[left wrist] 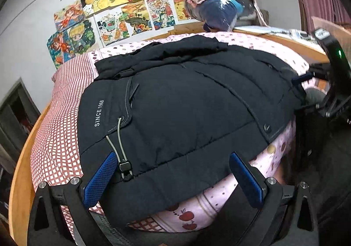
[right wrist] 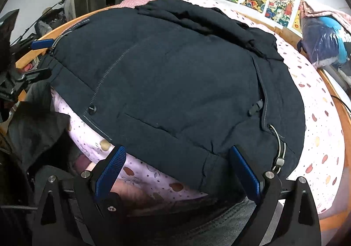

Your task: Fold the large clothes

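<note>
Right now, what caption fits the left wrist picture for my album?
Open left tongs hover at the hem of a dark puffy jacket spread on a pink dotted bed.

One dark jacket (left wrist: 186, 105) on one bed (left wrist: 59, 136); two drawcord toggles on its hem, one near each corner (left wrist: 125, 168) (right wrist: 278, 161), and one snap button (left wrist: 266, 127). Two tongs, left (left wrist: 173, 174) and right (right wrist: 177, 170), each with two blue pads. One bagged bundle (left wrist: 219, 9) at the headboard; about ten drawings (left wrist: 122, 13) on wall
</note>
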